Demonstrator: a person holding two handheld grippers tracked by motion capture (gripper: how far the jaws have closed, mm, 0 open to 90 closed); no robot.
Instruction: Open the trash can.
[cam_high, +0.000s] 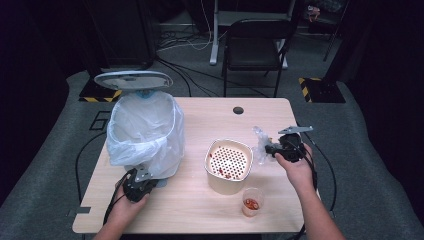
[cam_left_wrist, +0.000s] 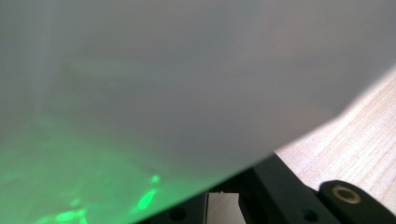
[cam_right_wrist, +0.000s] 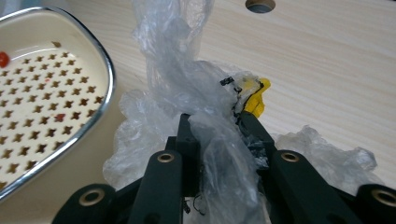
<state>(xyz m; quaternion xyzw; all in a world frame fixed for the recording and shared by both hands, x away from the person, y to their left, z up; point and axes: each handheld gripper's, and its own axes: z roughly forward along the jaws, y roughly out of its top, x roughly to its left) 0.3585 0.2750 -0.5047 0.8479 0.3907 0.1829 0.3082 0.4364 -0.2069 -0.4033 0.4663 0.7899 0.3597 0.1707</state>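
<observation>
A crumpled clear plastic bag hangs a little above the table, right of the cream strainer pot. My right gripper is shut on it. In the right gripper view the film is bunched between the closed jaws of that gripper, with a yellow scrap stuck in it. My left gripper sits low against the base of the white-lined bin. In the left gripper view the bin's pale side hides the jaw tips, so I cannot see whether anything is between them.
The bin's lid stands open. The pot holds a perforated insert with a few red bits. A small clear cup with red pieces stands near the front edge. A cable hole is at the table's back. A chair stands behind.
</observation>
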